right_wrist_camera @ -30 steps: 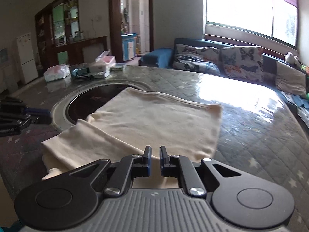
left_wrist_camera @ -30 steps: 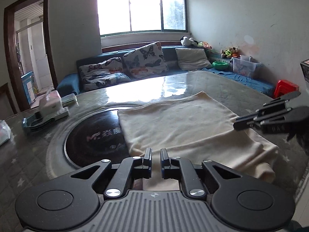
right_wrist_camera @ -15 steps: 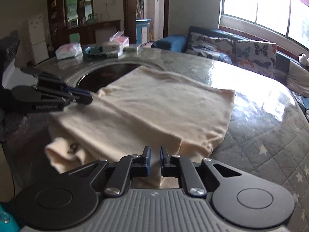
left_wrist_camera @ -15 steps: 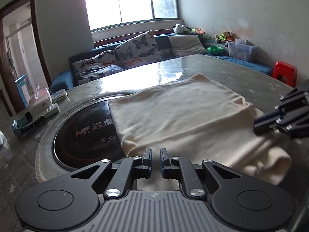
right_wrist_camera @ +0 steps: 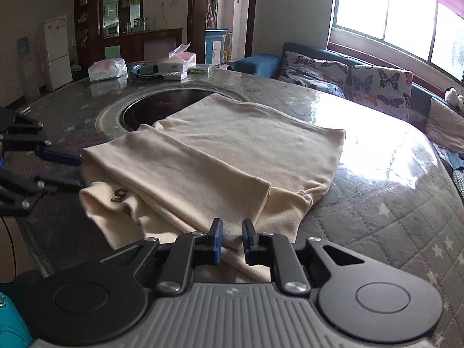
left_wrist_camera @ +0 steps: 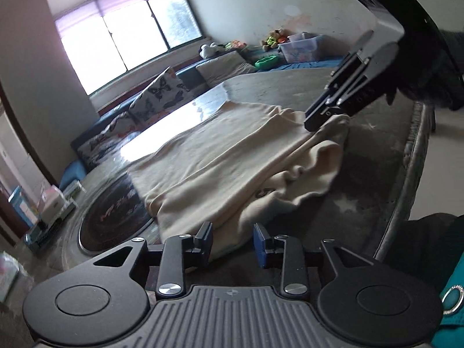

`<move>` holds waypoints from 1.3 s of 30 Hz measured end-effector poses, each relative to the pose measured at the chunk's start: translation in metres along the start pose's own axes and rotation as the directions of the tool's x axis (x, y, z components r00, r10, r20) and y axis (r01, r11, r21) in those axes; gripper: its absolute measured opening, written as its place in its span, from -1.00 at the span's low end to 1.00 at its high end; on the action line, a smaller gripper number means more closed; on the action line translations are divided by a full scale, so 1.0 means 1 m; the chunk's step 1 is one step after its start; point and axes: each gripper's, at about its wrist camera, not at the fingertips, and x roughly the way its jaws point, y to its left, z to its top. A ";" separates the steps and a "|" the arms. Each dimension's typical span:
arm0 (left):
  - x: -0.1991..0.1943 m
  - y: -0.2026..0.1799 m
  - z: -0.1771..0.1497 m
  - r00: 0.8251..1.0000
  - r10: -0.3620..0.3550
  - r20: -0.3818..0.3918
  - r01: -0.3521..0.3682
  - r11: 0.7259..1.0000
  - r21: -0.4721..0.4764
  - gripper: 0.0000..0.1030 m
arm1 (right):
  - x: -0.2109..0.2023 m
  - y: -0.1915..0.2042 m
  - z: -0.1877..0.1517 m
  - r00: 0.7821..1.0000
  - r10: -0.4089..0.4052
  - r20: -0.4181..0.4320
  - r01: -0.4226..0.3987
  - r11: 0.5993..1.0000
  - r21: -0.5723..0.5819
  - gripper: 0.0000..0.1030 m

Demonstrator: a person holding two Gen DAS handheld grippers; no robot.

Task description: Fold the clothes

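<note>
The left gripper (left_wrist_camera: 232, 242) has its jaws opening, a clear gap between the two pads, and the near edge of the cream garment (left_wrist_camera: 220, 156) lies just ahead of and partly between them without being pinched. The right gripper (right_wrist_camera: 232, 239) is also opening, though its jaws stand only a little apart; the cloth's near hem runs between and under its fingertips, and the pads do not appear to press on it. From the right wrist view the left gripper shows at the left border, its fingers just beside the folded corner of the garment. From the left wrist view the right gripper comes in from the upper right, its tip touching or just over the bunched far corner of the cloth; which of the two cannot be told. The garment lies spread on the surface (right_wrist_camera: 391, 203), a round table under a grey quilted cover with pale stars, with one flap folded over its near part and a dark printed mark showing on the layer beneath. Its far corner overlaps the dark round plate (right_wrist_camera: 162, 107) set into the middle of the surface. Beyond that plate stand tissue packs and small boxes (right_wrist_camera: 174, 63). Past the surface a sofa with butterfly cushions (right_wrist_camera: 377, 84) runs under a bright window (right_wrist_camera: 406, 17).
</note>
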 end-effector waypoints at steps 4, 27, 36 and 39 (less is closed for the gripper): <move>0.011 -0.013 0.002 1.000 0.002 0.029 -0.004 0.998 0.063 -0.35 | -0.014 0.005 -0.001 1.000 -0.015 0.006 0.016 0.999 -0.040 -0.56; 0.045 0.054 0.033 0.998 -0.023 0.058 0.034 0.981 -0.189 -0.70 | 0.017 0.027 0.002 0.997 0.075 -0.010 -0.075 0.959 -0.275 -0.35; 0.019 0.047 0.006 0.998 -0.035 0.044 0.040 0.990 -0.136 -0.31 | 0.024 0.005 0.029 0.989 0.147 -0.020 -0.148 0.977 -0.151 -0.71; 0.014 0.039 -0.001 0.999 -0.026 0.042 0.029 0.997 -0.074 -0.19 | 0.023 0.004 0.031 0.989 0.146 -0.008 -0.145 0.979 -0.140 -0.73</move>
